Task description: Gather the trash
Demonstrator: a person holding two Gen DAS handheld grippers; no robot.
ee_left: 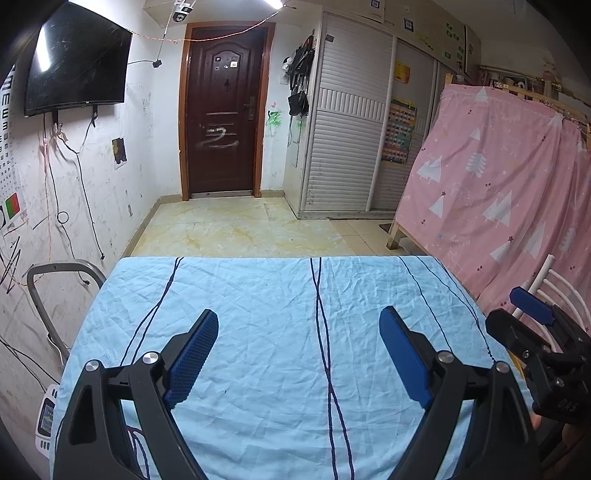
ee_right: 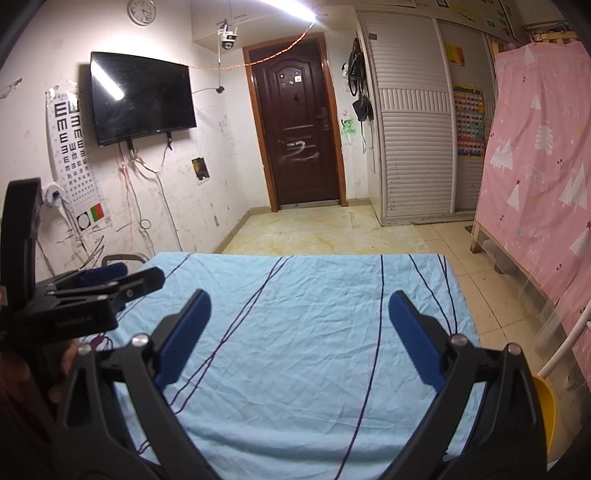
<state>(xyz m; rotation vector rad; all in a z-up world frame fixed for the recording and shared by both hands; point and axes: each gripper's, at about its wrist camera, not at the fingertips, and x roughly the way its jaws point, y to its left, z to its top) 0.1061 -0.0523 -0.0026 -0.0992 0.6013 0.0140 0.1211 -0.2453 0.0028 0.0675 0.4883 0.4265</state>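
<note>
So far no trash shows anywhere on the table (ee_left: 258, 295); its blue cloth is bare in both views, and where the trash lies cannot be told. The left gripper (ee_left: 299, 350) hangs low over the near edge with its jaws wide and nothing between them. The right gripper (ee_right: 299, 332) waits beside it, jaws wide and empty too. To do this step well, the person should probably look around first, find the trash, then bring one open gripper over it before closing. The left view shows the right gripper at 3 o'clock and a grey chair (ee_left: 55, 280) at 9 o'clock. The right view alone shows a clock (ee_right: 142, 11) at 11 o'clock, an eye chart (ee_right: 72, 147) at 9 o'clock, and a yellow scoop (ee_right: 546, 410) at 4 o'clock.
</note>
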